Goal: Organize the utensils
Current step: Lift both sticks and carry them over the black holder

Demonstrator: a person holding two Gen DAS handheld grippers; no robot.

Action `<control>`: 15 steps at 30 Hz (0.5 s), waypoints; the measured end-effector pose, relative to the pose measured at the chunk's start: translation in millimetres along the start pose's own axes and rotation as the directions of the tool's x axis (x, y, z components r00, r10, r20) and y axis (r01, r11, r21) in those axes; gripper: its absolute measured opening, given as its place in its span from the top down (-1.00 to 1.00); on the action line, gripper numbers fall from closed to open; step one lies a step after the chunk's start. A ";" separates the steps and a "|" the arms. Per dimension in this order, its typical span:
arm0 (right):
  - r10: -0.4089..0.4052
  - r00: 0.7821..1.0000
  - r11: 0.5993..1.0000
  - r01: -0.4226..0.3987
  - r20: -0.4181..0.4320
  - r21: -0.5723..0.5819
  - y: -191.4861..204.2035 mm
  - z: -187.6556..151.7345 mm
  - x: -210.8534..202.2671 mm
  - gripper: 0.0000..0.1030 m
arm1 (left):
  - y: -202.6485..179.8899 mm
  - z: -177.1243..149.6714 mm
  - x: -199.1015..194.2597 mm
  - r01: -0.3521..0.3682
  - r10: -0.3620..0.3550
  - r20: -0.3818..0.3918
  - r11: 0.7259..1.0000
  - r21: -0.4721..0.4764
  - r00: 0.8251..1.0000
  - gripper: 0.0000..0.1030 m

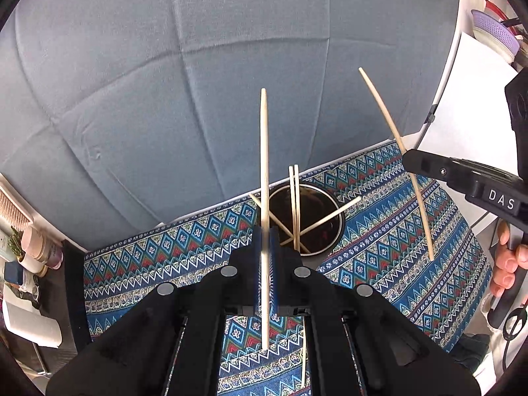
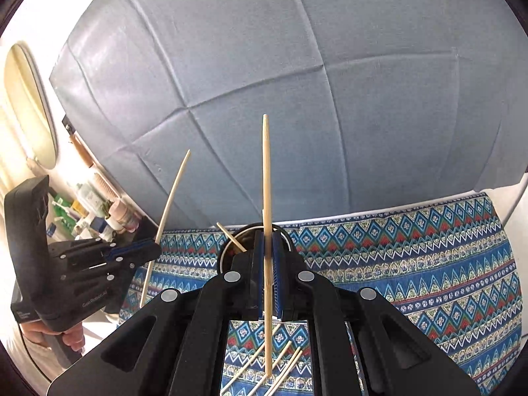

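The left hand-held gripper (image 1: 265,257) is closed on a chopstick (image 1: 264,171), which is pinched between the blue pads (image 1: 273,264) and held upright, its pointed tip raised against the grey backdrop (image 1: 165,66) and its lower end seen close above the patterned cloth (image 1: 379,247). Just beyond this gripper, a round dark holder (image 1: 325,231) is seen on the cloth-covered worktop, with several chopsticks (image 1: 295,204) leaned inside it, some crossed over the rim. The right hand-held gripper (image 2: 268,274) is likewise clamped on a second chopstick (image 2: 266,198), kept near vertical between its pads, with the holder's rim (image 2: 224,250) directly ahead and partly hidden behind its fingers. Below this gripper, loose chopsticks (image 2: 280,366) are spread on the cloth. In the left wrist view, the right gripper is seen to the right of the holder and well apart from the left one; its chopstick appears curved by the lens. A hand (image 1: 508,264) is wrapped around its handle.
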State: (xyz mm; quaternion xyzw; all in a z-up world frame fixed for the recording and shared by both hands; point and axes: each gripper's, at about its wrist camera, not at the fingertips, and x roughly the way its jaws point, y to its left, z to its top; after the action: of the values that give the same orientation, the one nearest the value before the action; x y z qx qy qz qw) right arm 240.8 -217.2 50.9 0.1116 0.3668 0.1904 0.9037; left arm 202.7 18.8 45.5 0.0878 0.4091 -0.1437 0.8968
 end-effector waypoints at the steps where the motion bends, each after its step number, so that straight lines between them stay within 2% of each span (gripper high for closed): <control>1: 0.008 1.000 1.000 -0.008 0.006 0.003 0.1 3.1 1.1 0.91 | -0.2 3.6 0.7 0.003 -0.003 0.007 1.000 0.001 1.000 0.91; 9: 0.076 0.996 0.997 -0.077 0.056 0.026 0.4 18.7 17.3 0.91 | -1.5 26.9 8.9 0.067 -0.064 0.095 0.998 -0.022 0.993 0.90; 13: 0.081 0.992 0.996 -0.083 0.094 0.017 0.9 23.4 27.4 0.90 | -1.6 31.6 13.8 0.116 -0.109 0.178 0.993 -0.028 0.978 0.90; 15: 0.117 0.985 0.992 -0.123 0.130 0.034 -2.5 25.6 30.9 0.90 | 0.2 33.4 18.1 0.147 -0.134 0.216 0.988 -0.047 0.967 0.90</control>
State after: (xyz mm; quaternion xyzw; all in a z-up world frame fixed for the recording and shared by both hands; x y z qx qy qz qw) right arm 279.9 -207.9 49.0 0.1643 0.3046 0.2292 0.9098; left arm 237.7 6.5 53.5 0.0146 0.3204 -0.2026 0.9252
